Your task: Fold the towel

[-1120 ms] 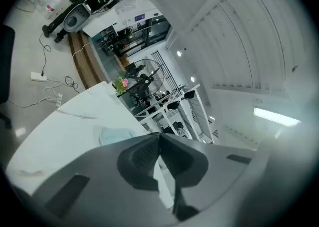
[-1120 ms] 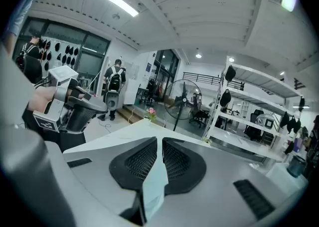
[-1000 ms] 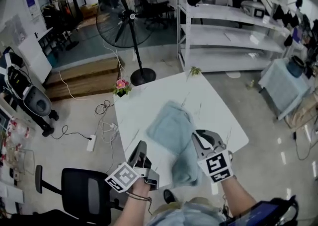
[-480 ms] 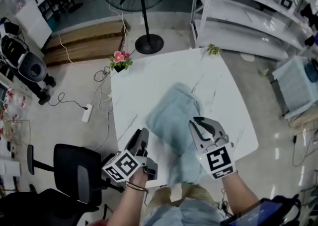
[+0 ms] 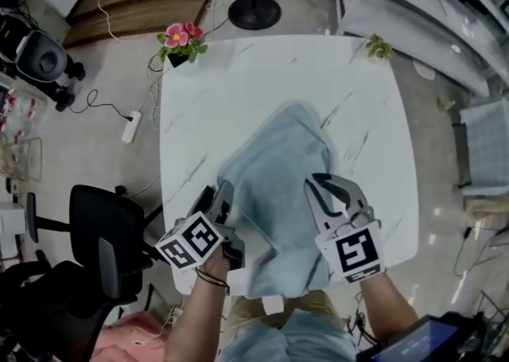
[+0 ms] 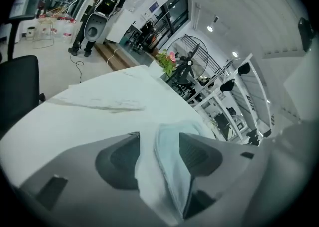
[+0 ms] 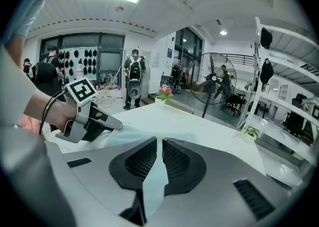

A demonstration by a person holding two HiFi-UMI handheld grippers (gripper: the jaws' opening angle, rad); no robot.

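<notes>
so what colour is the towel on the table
The towel is a plain pale blue with no pattern; the head view shows it best.

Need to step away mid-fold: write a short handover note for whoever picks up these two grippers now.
Left gripper: open, its jaws have just been opening; a towel edge stands loose between them.
Right gripper: shut on the towel's near end.
Towel: lies rumpled along the white table, its near end by the table's front edge.
Done: the towel is on the table; no neat fold shows yet.
To do: probably regrip with the left gripper, then fold and flatten.
</notes>
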